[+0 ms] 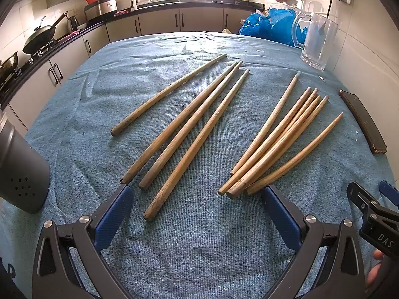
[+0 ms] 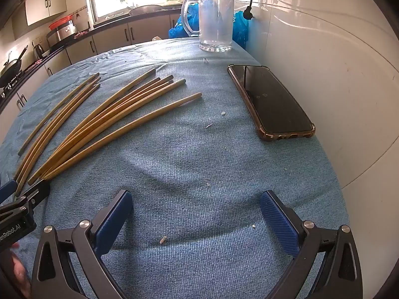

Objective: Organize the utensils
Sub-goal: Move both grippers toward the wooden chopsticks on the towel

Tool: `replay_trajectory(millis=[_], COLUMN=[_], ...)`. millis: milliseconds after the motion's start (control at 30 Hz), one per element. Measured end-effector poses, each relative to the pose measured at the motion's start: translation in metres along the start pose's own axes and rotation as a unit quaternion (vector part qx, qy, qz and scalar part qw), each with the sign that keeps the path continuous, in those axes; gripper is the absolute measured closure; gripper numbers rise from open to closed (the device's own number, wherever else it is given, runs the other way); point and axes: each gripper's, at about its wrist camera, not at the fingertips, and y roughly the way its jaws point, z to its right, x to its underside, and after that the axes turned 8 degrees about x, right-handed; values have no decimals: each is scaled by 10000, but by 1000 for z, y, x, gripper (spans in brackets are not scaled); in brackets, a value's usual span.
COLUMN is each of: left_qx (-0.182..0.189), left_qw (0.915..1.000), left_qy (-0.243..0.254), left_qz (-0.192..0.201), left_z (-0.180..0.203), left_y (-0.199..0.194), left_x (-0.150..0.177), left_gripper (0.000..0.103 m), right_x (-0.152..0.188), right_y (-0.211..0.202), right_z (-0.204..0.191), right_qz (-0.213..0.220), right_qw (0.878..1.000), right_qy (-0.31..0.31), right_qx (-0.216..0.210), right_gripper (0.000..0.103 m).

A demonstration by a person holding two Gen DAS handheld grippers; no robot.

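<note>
Chopsticks: wooden, lying flat on the blue cloth [image 1: 199, 236] that covers the worktop, in two loose groups ahead of the left hand-held gripper [image 1: 198, 199].
Left hand-held gripper: jaws spread wide, nothing between the pads, above the cloth; its blue fingers [image 1: 113, 214] frame the near ends of the sticks.
Left group [image 1: 184, 124]: four chopsticks at about 11 o'clock from that gripper, fanned apart.
Right group [image 1: 281, 144]: five chopsticks at about 1 o'clock, near ends bunched and overlapping, so which ones touch is hard to tell.
Right hand-held gripper [image 2: 197, 211]: jaws wide apart too, over bare cloth; the chopsticks sit at its 10 o'clock.
Cut off: a grey perforated holder [image 1: 22, 172] at the left view's 9 o'clock runs out of the picture; its inside is hidden.
Glass mug [image 2: 216, 20]: at 12 o'clock in the right view, looks empty.
Phone [image 2: 271, 102]: dark screen up, at 1 o'clock, beside the white wall [image 2: 336, 87].
Blue bag [image 1: 271, 25]: behind the mug, contents unseen.
</note>
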Motion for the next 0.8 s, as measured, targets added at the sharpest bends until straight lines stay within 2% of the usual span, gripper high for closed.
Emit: replay_trajectory(millis=[133,233,300,367,500,600,800], left_qx=[20,135,179,297,261,333,331], left_qw=[10000,9996,9997,9995,9989,9975,9938], left_qy=[40,158,43,-64,-44,-78,-62], left_qz=[-16,-166,-145,24,396,625,1058], left_z=[-1,-6,-8,-13,-18,-21,-21], left_y=[0,-4,-14,-30,-59,-80,-117], left_x=[0,0,3,5,9,10,13], left_gripper=[0,0,0,0,0,0,0], right_x=[-1,-4,-6,-5,-2,2,8], right_y=[0,1,2,1,-4,-8,-48], right_z=[-1,0,-1,-3,-3,0,7], right_qz=[-4,2,-65,-76,-125,-146,459], right_qw=[10000,10000,10000,10000,9999,9996,9975], right_qy=[-41,-79,-45,-53,-43,196,538], right_qx=[31,17,33,28,-4,-144,-41], right_gripper=[0,0,0,0,0,0,0])
